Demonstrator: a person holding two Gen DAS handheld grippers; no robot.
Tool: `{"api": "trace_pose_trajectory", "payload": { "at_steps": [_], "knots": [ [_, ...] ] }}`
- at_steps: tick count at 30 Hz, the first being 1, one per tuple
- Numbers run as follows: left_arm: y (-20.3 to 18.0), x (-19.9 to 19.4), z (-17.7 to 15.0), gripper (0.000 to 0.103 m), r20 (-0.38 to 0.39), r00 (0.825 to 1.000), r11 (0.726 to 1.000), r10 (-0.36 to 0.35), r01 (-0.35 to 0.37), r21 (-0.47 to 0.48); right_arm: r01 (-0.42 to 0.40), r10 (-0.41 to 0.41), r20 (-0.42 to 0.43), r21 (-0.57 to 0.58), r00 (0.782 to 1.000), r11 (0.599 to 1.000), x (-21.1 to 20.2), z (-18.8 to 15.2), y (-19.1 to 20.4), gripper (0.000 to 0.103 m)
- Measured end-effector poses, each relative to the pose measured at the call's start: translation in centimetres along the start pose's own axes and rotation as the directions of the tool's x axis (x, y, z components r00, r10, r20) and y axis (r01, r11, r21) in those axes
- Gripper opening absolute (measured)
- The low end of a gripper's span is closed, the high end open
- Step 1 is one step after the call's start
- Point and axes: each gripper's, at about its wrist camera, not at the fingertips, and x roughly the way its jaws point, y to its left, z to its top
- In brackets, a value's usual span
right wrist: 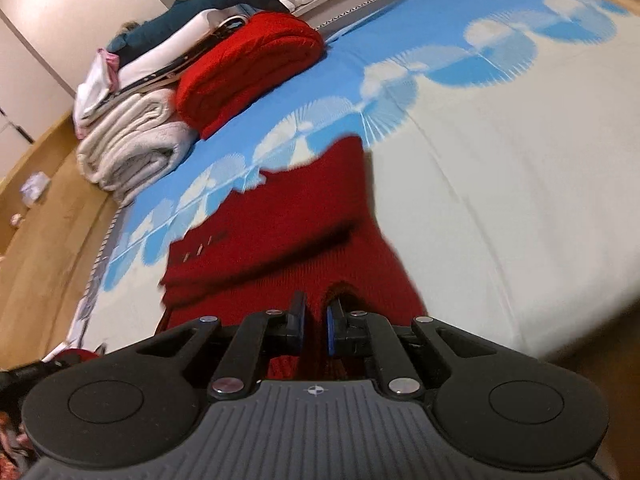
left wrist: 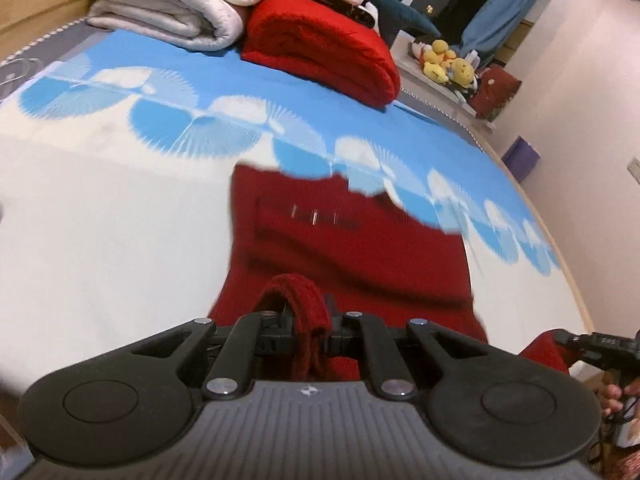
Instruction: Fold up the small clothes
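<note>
Lengthwise, the red knit garment (left wrist: 352, 248) runs away from both jaws' grip.

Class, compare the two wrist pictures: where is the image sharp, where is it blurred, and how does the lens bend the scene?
Left wrist view: the left hand-held gripper is sharp, the dark red garment smeared, the bed edge bowed by the fisheye. Right wrist view: the right hand-held gripper is crisp, the garment's far hem blurred, the folded red blanket fairly clear.

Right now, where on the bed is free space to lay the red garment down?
The white part of the sheet beside the red garment is bare. The far end is crowded: a red blanket and a white blanket.
</note>
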Motion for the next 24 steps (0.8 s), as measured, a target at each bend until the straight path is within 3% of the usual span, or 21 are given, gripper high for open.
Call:
{"api": "trace_pose_trajectory", "payload": {
  "at_steps": [3, 6, 7, 8, 9, 10, 12, 14, 17, 21, 22, 23, 24],
  "knots": [
    [0.2, 7.6, 7.4, 0.011, -0.015, 0.995, 0.995, 0.103, -0.103, -0.007, 0.088, -0.088, -0.012, 0.009, 0.996, 0.996, 6.9, 6.1, 1.0, 0.009],
    [3.3, 15.7, 13.0, 0.029, -0.066, 0.969, 0.96, 0.238, -0.245, -0.134, 0.238, -0.244, 0.01, 0.188, 0.97, 0.953, 14.4, 11.5, -0.3, 0.012],
    [4.7, 17.6, 14.4, 0.048, -0.097, 0.959, 0.942, 0.267, -0.281, -0.185, 0.257, -0.269, 0.016, 0.243, 0.963, 0.935, 16.0, 12.4, -1.1, 0.028],
    [5.8, 18.8, 15.3, 0.077, -0.113, 0.941, 0.913, 0.318, -0.336, -0.233, 0.282, -0.3, 0.022, 0.284, 0.954, 0.917, 16.9, 12.9, -1.9, 0.057],
    [6.9, 19.4, 15.8, 0.088, -0.121, 0.917, 0.879, 0.379, -0.398, -0.262, 0.3, -0.334, 0.053, 0.322, 0.941, 0.898, 17.1, 12.7, -2.4, 0.067],
    [7.5, 19.3, 15.9, 0.094, -0.096, 0.911, 0.872, 0.402, -0.412, -0.263, 0.294, -0.345, 0.103, 0.336, 0.933, 0.895, 16.9, 12.3, -2.7, 0.072],
    [8.4, 18.6, 15.2, 0.094, -0.038, 0.925, 0.899, 0.378, -0.377, -0.224, 0.261, -0.313, 0.14, 0.3, 0.939, 0.918, 16.1, 10.9, -3.4, 0.072],
    [8.8, 18.1, 14.0, 0.094, -0.06, 0.939, 0.913, 0.34, -0.344, -0.22, 0.249, -0.3, 0.138, 0.302, 0.944, 0.92, 15.5, 9.2, -4.4, 0.073],
    [8.4, 16.8, 10.2, 0.094, -0.112, 0.951, 0.919, 0.288, -0.307, -0.246, 0.242, -0.268, 0.044, 0.308, 0.962, 0.92, 15.8, 7.5, -5.6, 0.073],
    [6.6, 17.6, 5.9, 0.094, -0.131, 0.941, 0.924, 0.311, -0.331, -0.19, 0.218, -0.224, -0.015, 0.297, 0.974, 0.93, 16.5, 5.3, -5.0, 0.074],
    [6.4, 18.3, 5.4, 0.094, -0.157, 0.938, 0.931, 0.309, -0.333, -0.153, 0.209, -0.211, -0.023, 0.28, 0.977, 0.937, 16.8, 4.8, -4.7, 0.062],
    [6.1, 18.9, 5.3, 0.083, -0.164, 0.936, 0.935, 0.312, -0.333, -0.121, 0.194, -0.194, -0.026, 0.248, 0.981, 0.949, 17.0, 4.5, -4.4, 0.027],
    [5.7, 19.0, 5.1, 0.064, -0.13, 0.941, 0.941, 0.311, -0.324, -0.093, 0.193, -0.194, -0.015, 0.203, 0.981, 0.96, 17.0, 4.5, -3.6, 0.013]
  ]
}}
